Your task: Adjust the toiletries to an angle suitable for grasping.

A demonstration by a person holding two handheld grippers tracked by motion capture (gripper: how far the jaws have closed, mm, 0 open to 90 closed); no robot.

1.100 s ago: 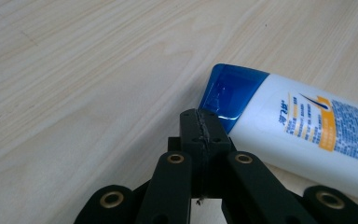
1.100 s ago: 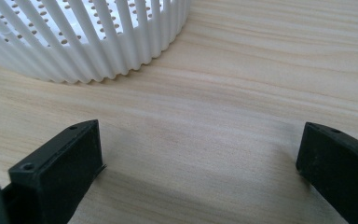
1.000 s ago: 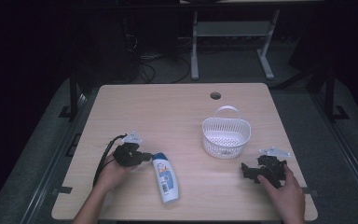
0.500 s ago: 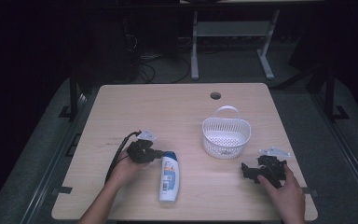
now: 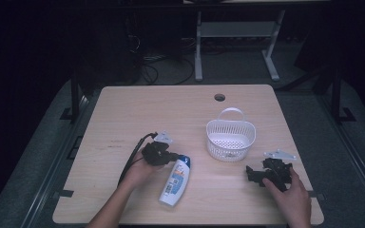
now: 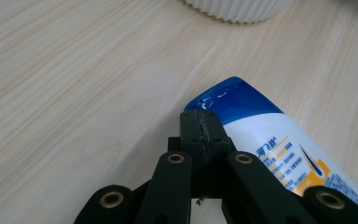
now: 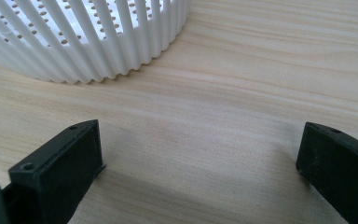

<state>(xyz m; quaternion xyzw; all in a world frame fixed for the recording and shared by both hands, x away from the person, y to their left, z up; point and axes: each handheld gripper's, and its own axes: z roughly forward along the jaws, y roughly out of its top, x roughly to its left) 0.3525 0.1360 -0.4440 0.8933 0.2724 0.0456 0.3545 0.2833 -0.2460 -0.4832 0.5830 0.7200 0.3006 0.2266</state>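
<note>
high view: left gripper closes in on the shampoo bottle

high view shows the left gripper now up against the blue cap end of the shampoo bottle, where a second ago it sat well off to the bottle's left. the bottle itself has swung too: its cap end has come round toward the basket, so it now lies on the wooden surface slanting from cap, upper right, to base, lower left. it rests between the two hands, nearer the left one, and outside the basket.

left gripper view has the jaws pressed together with nothing between them, their tips just beside the blue cap; whether they actually touch it is hard to tell. that reads as a nudge with closed jaws rather than a grasp, probably to line the bottle up. a pickup would still need the jaws spread first.

right gripper lies low on the surface near the basket's right side, in the same spot as a second ago. in the right gripper view its jaws stand spread wide over bare wood, the basket's ribbed wall ahead of them.

the bottle looks bound for the basket, and that step is not yet done.
</note>
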